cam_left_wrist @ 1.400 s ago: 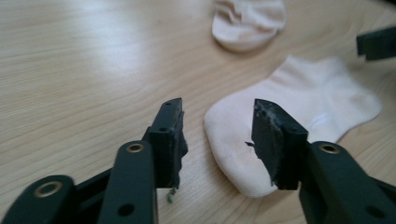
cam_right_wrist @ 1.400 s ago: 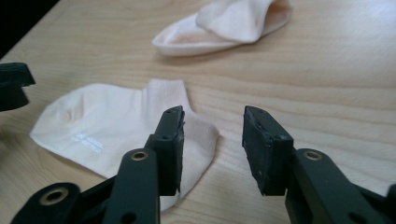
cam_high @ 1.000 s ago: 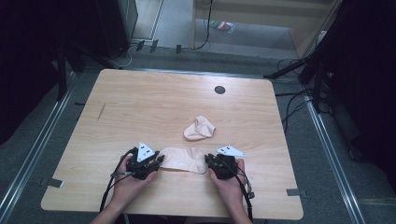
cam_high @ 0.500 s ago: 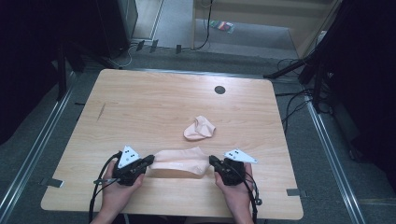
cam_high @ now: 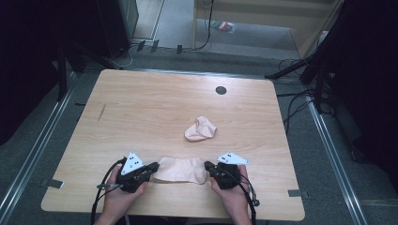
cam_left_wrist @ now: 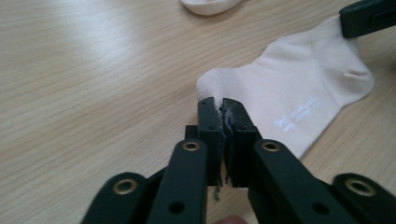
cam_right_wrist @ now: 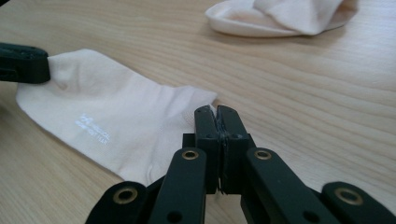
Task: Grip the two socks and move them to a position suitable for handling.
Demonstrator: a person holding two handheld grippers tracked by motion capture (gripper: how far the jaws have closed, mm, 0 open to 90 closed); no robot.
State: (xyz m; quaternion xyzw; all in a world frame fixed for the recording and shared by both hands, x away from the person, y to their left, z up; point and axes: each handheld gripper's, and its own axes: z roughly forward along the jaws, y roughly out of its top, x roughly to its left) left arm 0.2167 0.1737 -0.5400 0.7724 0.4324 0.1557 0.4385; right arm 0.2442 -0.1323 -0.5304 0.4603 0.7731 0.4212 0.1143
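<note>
High view shows a flat sock (cam_high: 180, 169) lying on the counter (cam_high: 155, 108) near the front edge, stretched out between two grippers. It is pale pink with small white letters on it. Its two ends are each caught by a gripper.

The left gripper (cam_high: 151, 168) has one end of the sock. In the left gripper view its jaws are nearly together, with a thin bit of sock cloth (cam_left_wrist: 223, 112) squeezed between them. These jaws have just been opening a little, with the cloth between them. That is the first worry. If they open more, this end can slip out and flop down, and the sock would bunch up instead of lying smooth.

The right gripper (cam_high: 209, 166) has the other end. In the right gripper view its jaws are pressed tight together on the sock's edge (cam_right_wrist: 205, 105). It pinches only a tiny corner. If the hands pull apart too hard, that corner could pop free, or the sock could stretch out of shape.

A second sock (cam_high: 201, 129) sits crumpled farther back on the counter, apart from the flat one. If a gripper swings that way, it might bump it and push it around.

The flat sock is also close to the counter's front edge, so a slip could drag it off toward the person.
</note>
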